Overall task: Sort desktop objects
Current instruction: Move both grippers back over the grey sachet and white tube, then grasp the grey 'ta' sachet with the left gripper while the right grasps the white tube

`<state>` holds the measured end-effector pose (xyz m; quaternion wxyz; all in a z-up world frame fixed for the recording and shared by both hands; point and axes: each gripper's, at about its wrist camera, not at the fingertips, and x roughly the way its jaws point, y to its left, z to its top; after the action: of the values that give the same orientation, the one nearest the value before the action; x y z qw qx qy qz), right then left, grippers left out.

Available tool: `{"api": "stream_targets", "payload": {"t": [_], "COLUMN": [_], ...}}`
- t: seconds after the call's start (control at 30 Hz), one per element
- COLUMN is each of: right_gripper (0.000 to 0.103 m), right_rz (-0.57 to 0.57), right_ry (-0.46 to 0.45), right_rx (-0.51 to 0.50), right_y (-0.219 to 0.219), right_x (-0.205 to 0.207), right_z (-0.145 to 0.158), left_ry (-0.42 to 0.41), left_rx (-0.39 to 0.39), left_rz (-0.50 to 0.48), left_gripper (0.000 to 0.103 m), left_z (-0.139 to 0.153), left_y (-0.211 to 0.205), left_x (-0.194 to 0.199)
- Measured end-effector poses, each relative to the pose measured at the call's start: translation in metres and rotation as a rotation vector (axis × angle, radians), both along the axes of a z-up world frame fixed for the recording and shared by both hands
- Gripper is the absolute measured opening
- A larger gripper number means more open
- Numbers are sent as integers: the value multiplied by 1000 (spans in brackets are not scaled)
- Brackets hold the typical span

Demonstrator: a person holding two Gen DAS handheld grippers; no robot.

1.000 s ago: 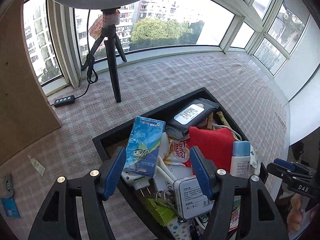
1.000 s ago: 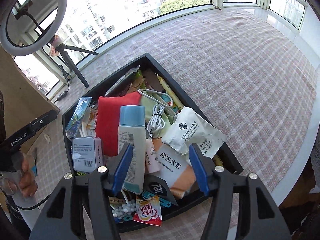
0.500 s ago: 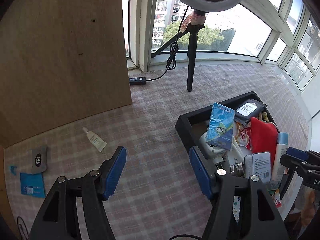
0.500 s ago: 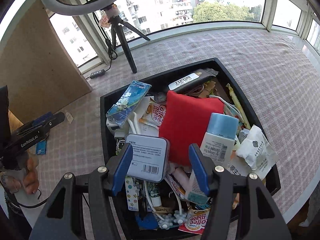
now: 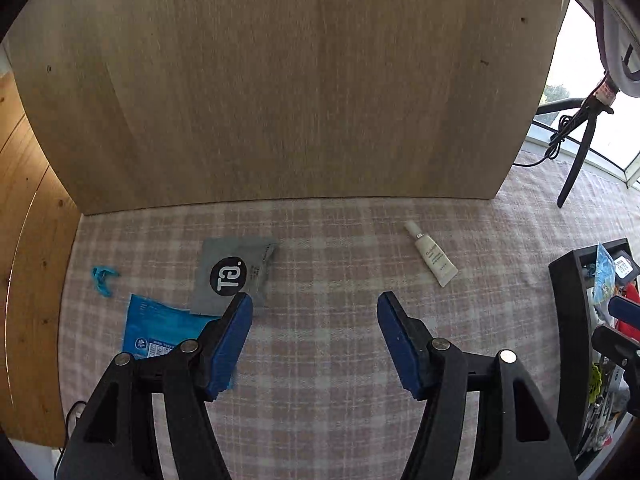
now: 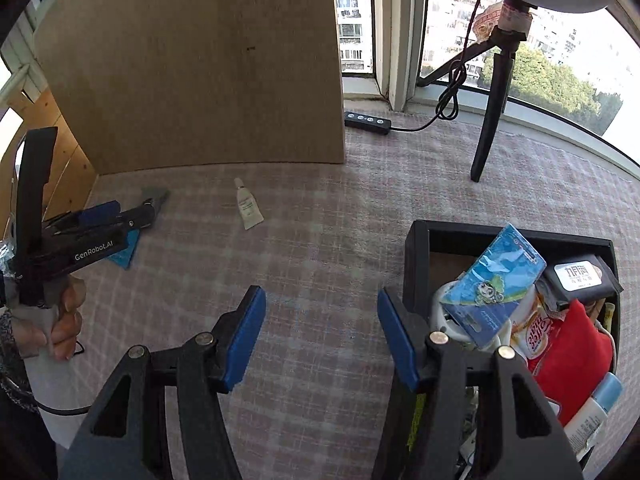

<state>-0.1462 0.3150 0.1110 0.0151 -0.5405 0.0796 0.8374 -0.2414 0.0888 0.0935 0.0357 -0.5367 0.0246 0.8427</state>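
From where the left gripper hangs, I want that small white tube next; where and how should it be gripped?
Grip the small white tube across its flat body, midway along. It lies flat on the checked cloth, cap toward the wooden board, so come straight down with the fingers astride its long sides.

Pink-and-white plaid tabletop (image 5: 340,360); grey sachet (image 5: 236,272) with black circular logo; blue packet (image 5: 156,332); white tube (image 5: 432,254); black box (image 6: 416,264); red pouch (image 6: 572,356); blue-padded fingers (image 5: 230,344).
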Motion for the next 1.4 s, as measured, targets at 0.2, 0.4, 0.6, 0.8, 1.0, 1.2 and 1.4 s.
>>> {"api": "stream_targets", "payload": {"t": [0.2, 0.4, 0.6, 0.8, 1.0, 1.2, 1.4], "right_gripper": [57, 57, 57, 57, 46, 24, 21], "right_rz": [66, 105, 105, 104, 98, 77, 55], "right_ry": [-30, -70, -91, -119, -131, -133, -132], "right_rx": [8, 21, 46, 63, 72, 99, 77], "right_y": [-35, -58, -69, -72, -69, -63, -56], "right_x": [-52, -90, -120, -141, -149, -151, -144], "right_z": [-22, -50, -70, -87, -97, -94, -90], "left_ry": [-23, -56, -82, -106, -105, -90, -73], "left_rx": [-11, -25, -61, -67, -66, -88, -71], "left_rz": [42, 69, 67, 99, 117, 114, 136], "left_gripper": [58, 58, 58, 58, 52, 24, 12], "left_z": [-16, -35, -55, -71, -82, -82, -75], "left_y": [-23, -34, -37, -43, -60, -67, -72], "left_x": [-13, -26, -43, -62, -71, -75, -53]}}
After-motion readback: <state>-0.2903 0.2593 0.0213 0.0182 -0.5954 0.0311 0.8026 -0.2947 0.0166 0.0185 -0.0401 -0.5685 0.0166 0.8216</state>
